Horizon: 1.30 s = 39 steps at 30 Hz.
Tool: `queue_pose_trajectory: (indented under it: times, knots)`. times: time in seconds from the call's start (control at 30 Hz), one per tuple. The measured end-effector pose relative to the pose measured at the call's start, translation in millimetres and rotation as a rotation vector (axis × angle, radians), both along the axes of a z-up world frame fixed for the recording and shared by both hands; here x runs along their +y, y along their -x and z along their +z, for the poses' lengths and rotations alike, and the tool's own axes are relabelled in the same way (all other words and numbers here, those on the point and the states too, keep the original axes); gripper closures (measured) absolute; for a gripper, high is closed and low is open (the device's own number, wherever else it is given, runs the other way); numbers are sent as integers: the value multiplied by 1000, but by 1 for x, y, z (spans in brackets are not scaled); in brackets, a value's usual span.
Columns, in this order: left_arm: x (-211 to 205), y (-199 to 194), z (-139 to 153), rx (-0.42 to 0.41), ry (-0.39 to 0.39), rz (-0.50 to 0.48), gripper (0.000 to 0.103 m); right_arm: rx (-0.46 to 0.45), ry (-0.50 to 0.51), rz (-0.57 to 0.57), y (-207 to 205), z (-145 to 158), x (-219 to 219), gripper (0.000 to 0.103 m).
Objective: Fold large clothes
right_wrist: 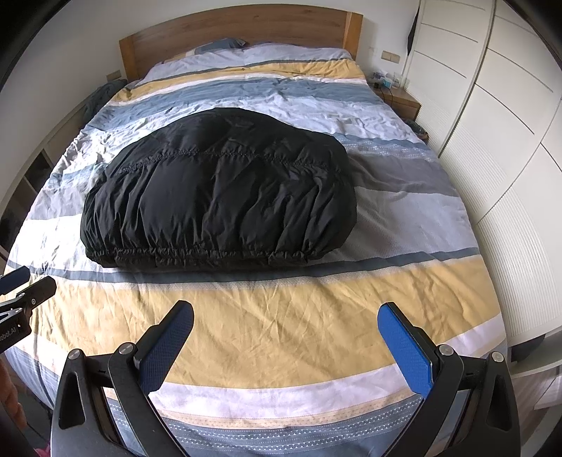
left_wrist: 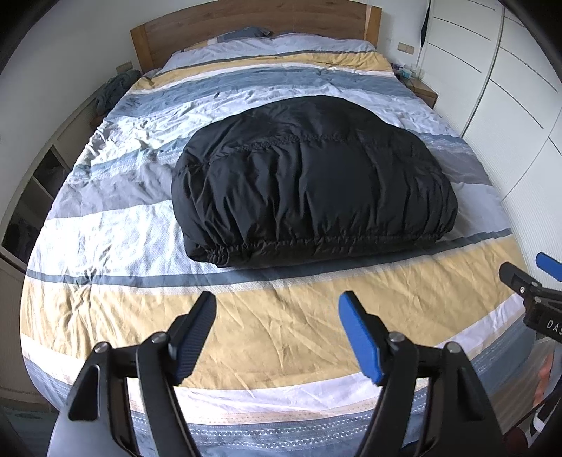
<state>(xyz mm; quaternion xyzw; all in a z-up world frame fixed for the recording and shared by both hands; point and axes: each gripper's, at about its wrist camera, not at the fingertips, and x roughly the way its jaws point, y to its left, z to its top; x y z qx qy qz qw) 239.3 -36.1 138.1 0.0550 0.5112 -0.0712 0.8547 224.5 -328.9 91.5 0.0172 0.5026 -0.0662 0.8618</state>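
A black padded jacket [left_wrist: 309, 182] lies folded into a thick bundle on the middle of the striped bed cover [left_wrist: 281, 337], its gathered hem toward me. It also shows in the right wrist view [right_wrist: 217, 197]. My left gripper [left_wrist: 277, 306] is open and empty, held above the yellow stripe short of the jacket. My right gripper [right_wrist: 286, 316] is open and empty, also above the yellow stripe [right_wrist: 281, 316], apart from the jacket. Each gripper shows at the edge of the other's view, the right one [left_wrist: 534, 281] and the left one [right_wrist: 21, 288].
The wooden headboard [left_wrist: 253, 24] and pillows are at the far end. White wardrobe doors [right_wrist: 491, 123] run along the right side. A bedside table [right_wrist: 397, 98] with small items stands at the far right. Open shelves [left_wrist: 38, 182] and a dark cloth heap [left_wrist: 112, 88] are at the left.
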Motion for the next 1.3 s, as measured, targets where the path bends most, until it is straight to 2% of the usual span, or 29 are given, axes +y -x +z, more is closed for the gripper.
queue_pose_trajectory:
  times: [1.3]
  knots:
    - [11, 6, -1, 12, 21, 32, 32, -4, -11, -9, 5, -1, -2, 0]
